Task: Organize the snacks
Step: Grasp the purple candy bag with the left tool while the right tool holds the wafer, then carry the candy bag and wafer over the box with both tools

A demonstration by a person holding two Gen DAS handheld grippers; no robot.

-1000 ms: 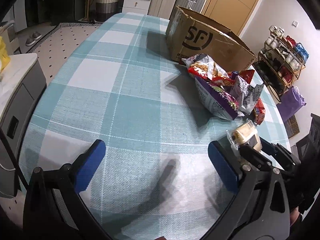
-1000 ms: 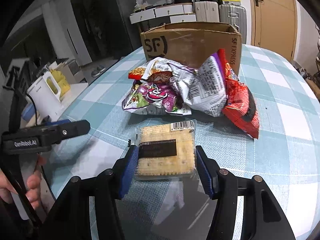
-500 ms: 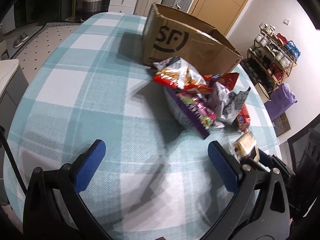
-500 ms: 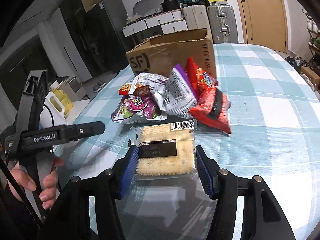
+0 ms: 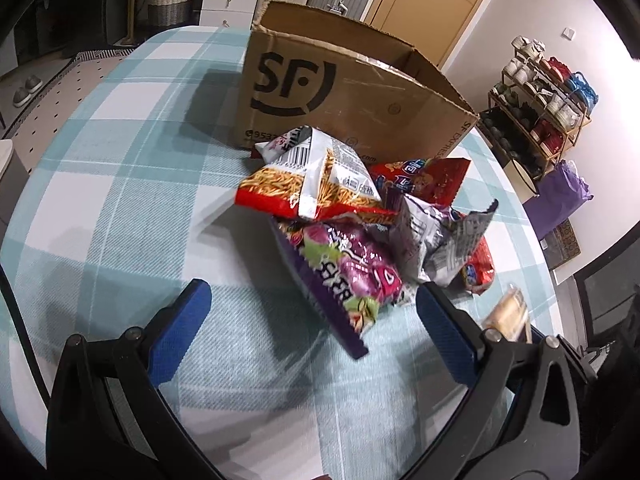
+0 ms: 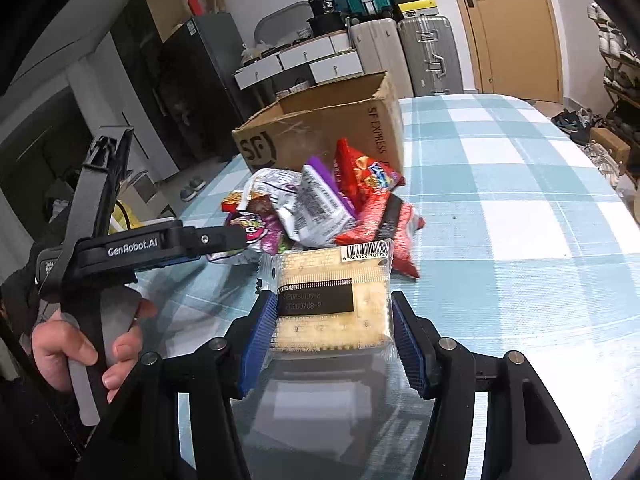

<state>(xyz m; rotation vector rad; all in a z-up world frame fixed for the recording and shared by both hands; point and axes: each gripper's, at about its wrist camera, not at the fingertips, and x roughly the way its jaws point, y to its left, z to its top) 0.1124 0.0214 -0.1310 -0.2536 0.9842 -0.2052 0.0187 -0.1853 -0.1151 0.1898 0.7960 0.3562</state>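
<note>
Checked tablecloth (image 6: pixel 520 208), cracker pack (image 6: pixel 332 296) clamped in right fingers (image 6: pixel 404 340), left fingers (image 5: pixel 180 336) wide (box (image 5: pixel 340 92) interior hidden)

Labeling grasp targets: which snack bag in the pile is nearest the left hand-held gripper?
The purple bag, its corner between the open left hand-held gripper fingers.

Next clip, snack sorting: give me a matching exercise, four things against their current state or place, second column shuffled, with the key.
Things:
1. cracker pack
2. left tool
3. cardboard box
4. purple snack bag

States or places:
A. open, nothing between its pads
B. clamped between the right tool's blue pads
C. standing open-topped behind the snack pile
D. lying at the near edge of the pile, in front of the open tool

Pairs: 1-B, 2-A, 3-C, 4-D
</note>
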